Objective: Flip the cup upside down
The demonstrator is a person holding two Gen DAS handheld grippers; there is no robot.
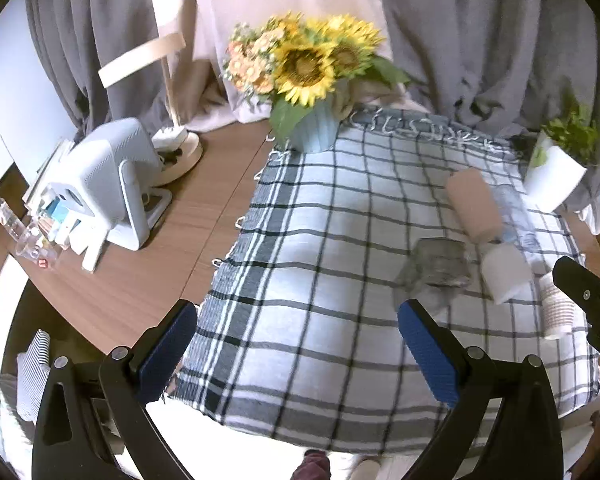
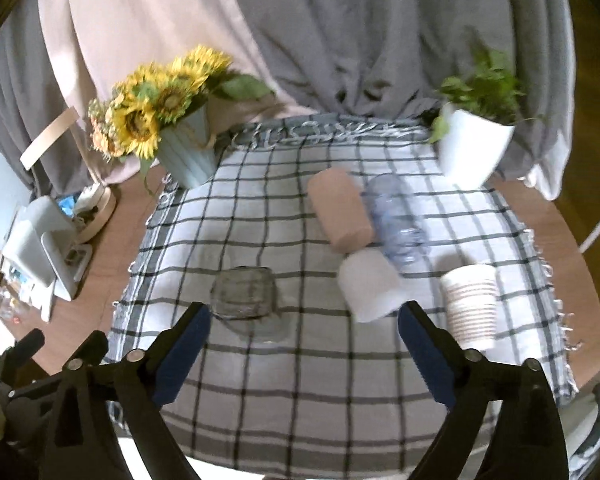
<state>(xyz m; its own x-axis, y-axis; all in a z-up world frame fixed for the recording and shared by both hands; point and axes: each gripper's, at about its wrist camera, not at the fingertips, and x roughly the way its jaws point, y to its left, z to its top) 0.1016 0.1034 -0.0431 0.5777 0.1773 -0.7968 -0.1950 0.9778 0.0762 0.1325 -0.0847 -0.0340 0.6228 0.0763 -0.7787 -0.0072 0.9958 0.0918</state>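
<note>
Plaid-clothed counter (image 2: 300, 400): both the left claw (image 1: 298, 344) and right claw (image 2: 304, 344) gape empty, approaching; next, grip a cup (image 2: 370, 284).

The right gripper (image 2: 302, 320) hangs spread wide over the checked cloth (image 2: 300, 392). Just beyond its fingertips stand an inverted glass cup (image 2: 246, 294), a white cup (image 2: 370, 284) and, right, a ribbed paper cup (image 2: 470, 304).

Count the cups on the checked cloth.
5: pink cup and clear bluish cup at the back, white cup before them, ribbed paper cup rightmost, glass cup leftmost.
</note>
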